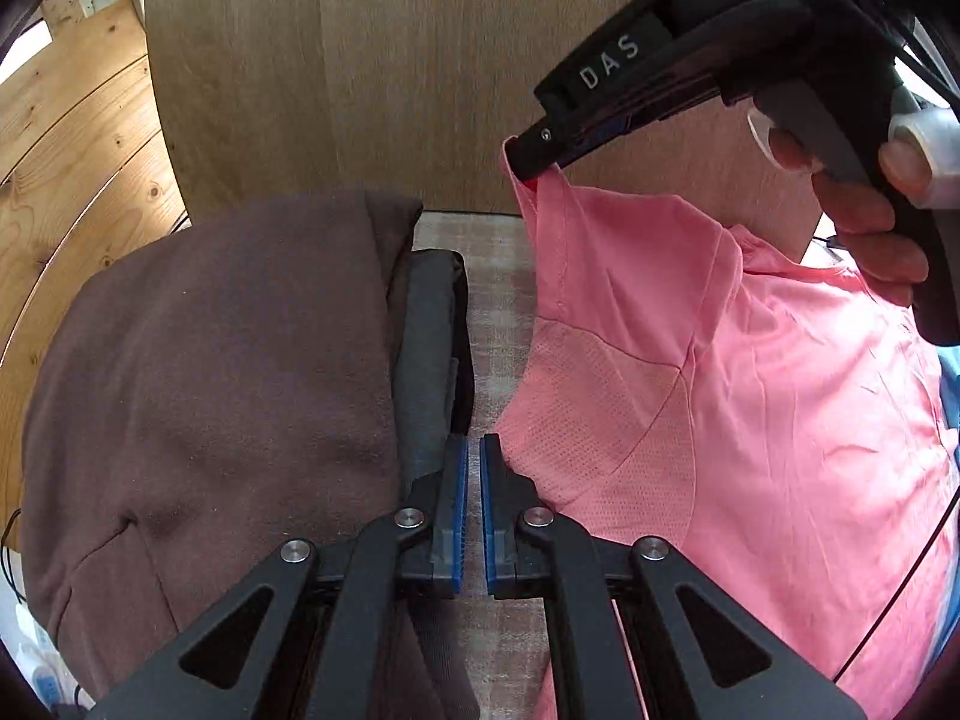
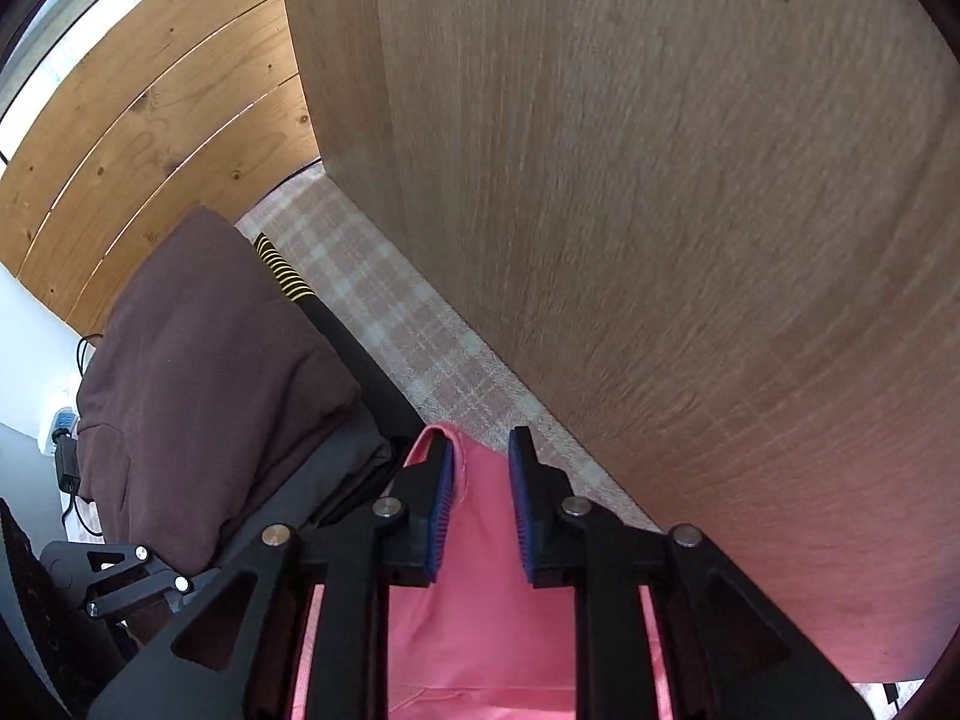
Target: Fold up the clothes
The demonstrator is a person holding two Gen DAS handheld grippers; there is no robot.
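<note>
The pink shirt (image 1: 750,396) runs off the right and bottom edges of the left wrist view, so its full outline cannot be made out. The tip of the right gripper (image 1: 537,165) covers the bit of shirt edge it pinches. In the right wrist view that gripper's own body hides most of the shirt. The brown garment (image 1: 198,372) is cut off at the left and bottom edges, and it covers most of the grey garment (image 1: 426,360) and the black one (image 2: 354,342) beneath it. The checked cloth (image 2: 384,312) shows only as a strip between the garments and the wooden panel (image 2: 630,180). A small plug and cable (image 2: 66,450) at the left edge are too small to identify.
</note>
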